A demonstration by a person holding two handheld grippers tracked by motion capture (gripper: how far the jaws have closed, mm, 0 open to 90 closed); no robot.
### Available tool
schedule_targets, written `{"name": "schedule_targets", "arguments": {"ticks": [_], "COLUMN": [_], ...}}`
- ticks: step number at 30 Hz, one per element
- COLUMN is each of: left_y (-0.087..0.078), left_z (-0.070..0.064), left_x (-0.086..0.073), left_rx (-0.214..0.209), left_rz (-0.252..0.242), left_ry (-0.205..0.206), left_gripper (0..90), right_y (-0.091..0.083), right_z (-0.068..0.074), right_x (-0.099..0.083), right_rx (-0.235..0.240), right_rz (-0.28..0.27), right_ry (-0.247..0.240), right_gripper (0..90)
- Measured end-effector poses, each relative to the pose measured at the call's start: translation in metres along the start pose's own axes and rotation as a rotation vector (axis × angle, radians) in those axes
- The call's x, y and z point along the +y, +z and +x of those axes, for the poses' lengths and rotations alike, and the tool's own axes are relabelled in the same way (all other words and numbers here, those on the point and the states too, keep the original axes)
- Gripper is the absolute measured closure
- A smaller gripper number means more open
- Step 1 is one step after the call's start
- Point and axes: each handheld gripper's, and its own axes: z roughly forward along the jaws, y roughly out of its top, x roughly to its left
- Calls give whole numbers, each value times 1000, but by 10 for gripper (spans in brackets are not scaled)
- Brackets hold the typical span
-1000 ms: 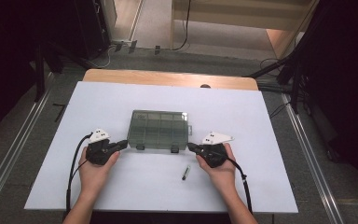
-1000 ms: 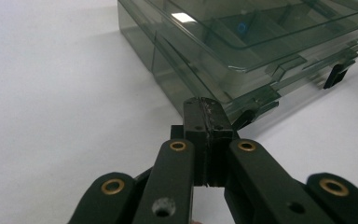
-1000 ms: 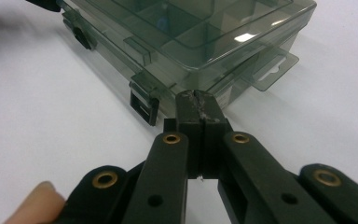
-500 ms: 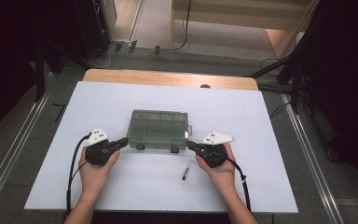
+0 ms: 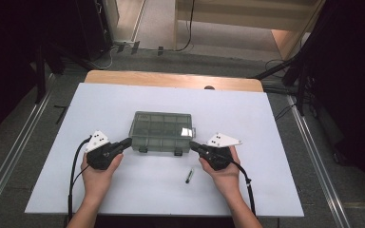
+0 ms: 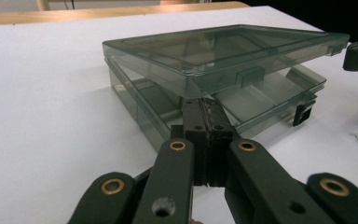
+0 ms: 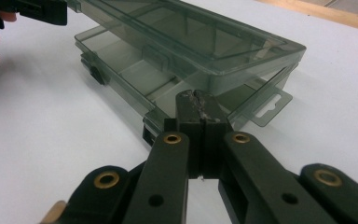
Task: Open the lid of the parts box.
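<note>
A translucent grey compartment box (image 5: 161,131) lies in the middle of the white table (image 5: 266,142). Its lid (image 6: 223,49) is lifted a little at the front, with a gap over the base (image 6: 270,100). My left gripper (image 5: 126,141) is shut, and its tip (image 6: 204,103) sits in that gap at the box's front left corner. My right gripper (image 5: 193,145) is shut too, and its tip (image 7: 196,95) is against the front right corner under the lid (image 7: 205,39). Neither holds anything between its jaws.
A small dark pin-like piece (image 5: 189,175) lies on the table just in front of the box, near my right hand. A wooden strip (image 5: 171,80) runs along the table's far edge. Dark equipment and cables stand beyond it.
Both gripper tips have moved inward to the box's front corners. The lid's front edge now stands raised off the base.
</note>
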Motion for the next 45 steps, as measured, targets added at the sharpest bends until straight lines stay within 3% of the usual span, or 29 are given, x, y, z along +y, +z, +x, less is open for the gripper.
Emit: {"name": "schedule_targets", "arguments": {"ticks": [8,17,27,32,36,45], "left_y": [2,3,7,9,13,21], "left_z": [-4,-4,-5,-4,-5,-4], "left_x": [1,5,21,27,32,43], "left_rx": [-16,0,10,4,10,24], "left_rz": [-47,-87,-118,-138,-153,-190], "left_ry": [-9,-5,0,-12,3,-3], "left_gripper": [897,897,897,897,897,897], "right_y": [-1,-1,-2,-2,-2,8], "right_z": [2,5,7,2,-4,-2], "right_x": [4,9,22,26,32,47], "right_rx": [-15,-33,-46,-63,-74,-100], "right_rz": [-35,-59,-94,-99,-102,-107], "right_ry": [6,-1,0,15,32,14], "right_gripper": [900,900,900,900,900,900]}}
